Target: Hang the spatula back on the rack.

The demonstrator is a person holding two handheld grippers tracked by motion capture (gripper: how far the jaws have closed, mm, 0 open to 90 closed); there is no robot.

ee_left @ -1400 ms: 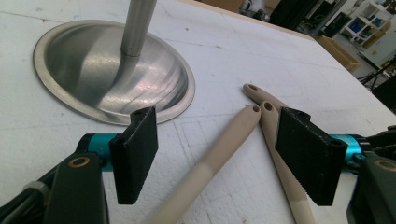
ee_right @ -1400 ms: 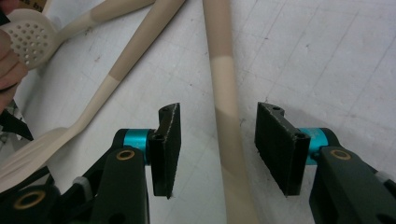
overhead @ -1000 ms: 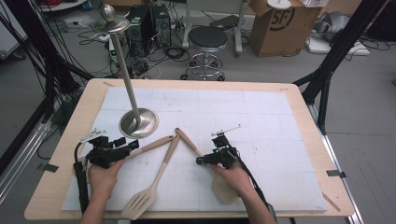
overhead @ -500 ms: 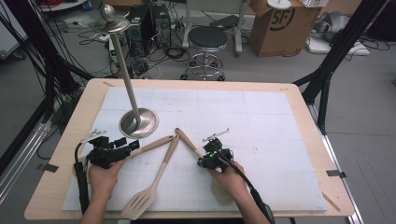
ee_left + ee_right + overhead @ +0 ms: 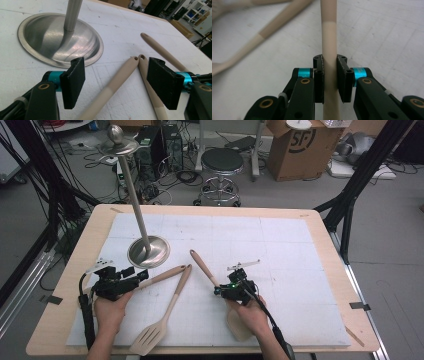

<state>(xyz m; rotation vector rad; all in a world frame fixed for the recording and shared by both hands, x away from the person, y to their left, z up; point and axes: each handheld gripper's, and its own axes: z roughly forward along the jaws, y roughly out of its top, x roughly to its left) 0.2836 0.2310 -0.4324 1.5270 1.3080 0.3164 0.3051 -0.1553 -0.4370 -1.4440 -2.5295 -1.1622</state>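
Spoon handle (image 5: pixel 329 37) clamped between right claw (image 5: pixel 329 75) jaws

Black gripper (image 5: pixel 329 80) frames, teal collars, brass screws, ribbed black pads

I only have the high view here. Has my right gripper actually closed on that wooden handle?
Observer: Yes. In the right gripper view, the right gripper has both jaws pressed against the utensil handle.
Operator: And the left one?
Observer: The left gripper is open. A second handle lies in the gap, clear of both jaws.
Operator: Anything crowding it?
Observer: The slotted spatula's handle runs close beside that handle and passes behind one jaw, and their holed ends nearly meet.
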